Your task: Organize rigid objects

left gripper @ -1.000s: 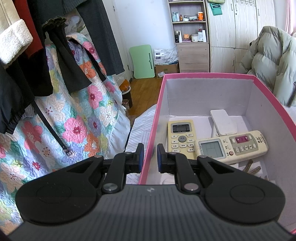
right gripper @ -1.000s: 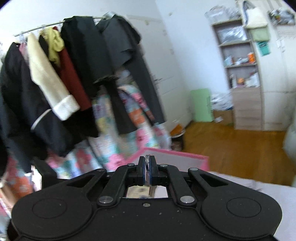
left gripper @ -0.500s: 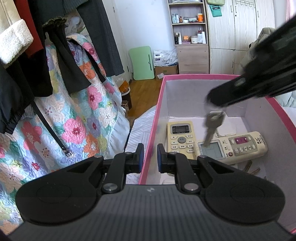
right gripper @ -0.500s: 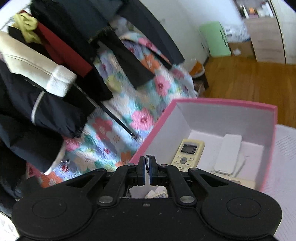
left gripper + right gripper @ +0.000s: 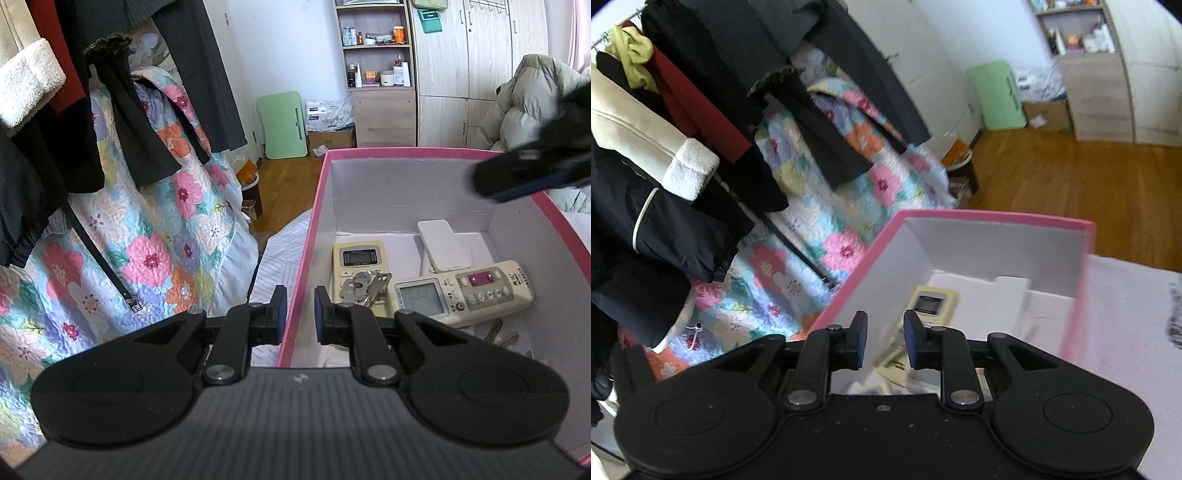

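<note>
Half a second ago the keys (image 5: 364, 286) hung from the right gripper (image 5: 885, 341) over the pink box (image 5: 310, 236); now they lie inside it, on the lower half of the yellow remote (image 5: 356, 258), and the right gripper's fingers have parted to a moderate gap with nothing between them. In the left wrist view that gripper shows only as a dark blur at the upper right of the frame, above the box's far corner, which suggests it is pulling away after the drop.

Beside the keys, toward the lower right of the box, a larger cream remote (image 5: 465, 291) lies at a slant, partly over a white flat remote (image 5: 443, 243) behind it. More key tips (image 5: 498, 332) peek out from under the cream remote near the bottom right, so the box appears to be the collecting place for small hard items.

The left gripper (image 5: 298, 314) sits low in the centre of its frame with its fingers straddling the box's near left wall, one blue pad outside and one inside, a narrow gap between them and no firm clamp visible. Probably it is there to steady the box while things are dropped in.

A flowered quilt (image 5: 155, 236) and hanging coats (image 5: 110, 110) fill the left side.
</note>
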A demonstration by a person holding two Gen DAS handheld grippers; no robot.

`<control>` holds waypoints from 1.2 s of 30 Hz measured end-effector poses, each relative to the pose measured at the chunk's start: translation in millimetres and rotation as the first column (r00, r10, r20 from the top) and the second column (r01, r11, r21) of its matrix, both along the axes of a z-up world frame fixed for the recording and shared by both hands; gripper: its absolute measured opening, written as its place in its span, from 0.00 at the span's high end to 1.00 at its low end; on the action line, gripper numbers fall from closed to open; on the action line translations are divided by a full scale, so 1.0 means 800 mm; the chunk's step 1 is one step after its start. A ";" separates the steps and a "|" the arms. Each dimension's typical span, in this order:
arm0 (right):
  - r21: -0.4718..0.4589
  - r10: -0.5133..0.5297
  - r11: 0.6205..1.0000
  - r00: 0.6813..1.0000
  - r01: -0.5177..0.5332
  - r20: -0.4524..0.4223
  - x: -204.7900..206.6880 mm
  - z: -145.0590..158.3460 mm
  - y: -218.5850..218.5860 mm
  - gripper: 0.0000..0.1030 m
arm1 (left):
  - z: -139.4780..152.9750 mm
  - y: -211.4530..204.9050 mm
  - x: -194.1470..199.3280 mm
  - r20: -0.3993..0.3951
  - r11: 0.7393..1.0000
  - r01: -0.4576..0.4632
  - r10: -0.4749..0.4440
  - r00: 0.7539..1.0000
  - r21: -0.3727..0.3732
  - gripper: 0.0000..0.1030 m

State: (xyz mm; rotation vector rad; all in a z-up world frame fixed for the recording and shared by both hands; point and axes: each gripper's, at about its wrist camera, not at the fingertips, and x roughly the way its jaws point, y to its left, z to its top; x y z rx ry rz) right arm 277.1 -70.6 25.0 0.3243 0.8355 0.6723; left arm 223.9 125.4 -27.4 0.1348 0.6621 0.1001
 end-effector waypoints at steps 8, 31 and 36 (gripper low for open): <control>-0.059 -0.096 0.993 0.989 0.103 0.115 -0.055 0.027 -0.050 0.70 | 0.011 0.001 -0.002 -0.015 1.000 0.001 -0.001 1.000 -0.006 0.86; -0.116 -0.190 0.964 0.922 0.241 0.339 -0.190 0.052 -0.092 0.57 | 0.079 -0.049 -0.133 0.103 0.997 0.073 -0.069 0.992 -0.036 0.71; -0.124 -0.193 0.960 0.915 0.250 0.355 -0.212 0.058 -0.097 0.54 | 0.086 -0.060 -0.156 0.113 0.996 0.087 -0.083 0.990 -0.034 0.65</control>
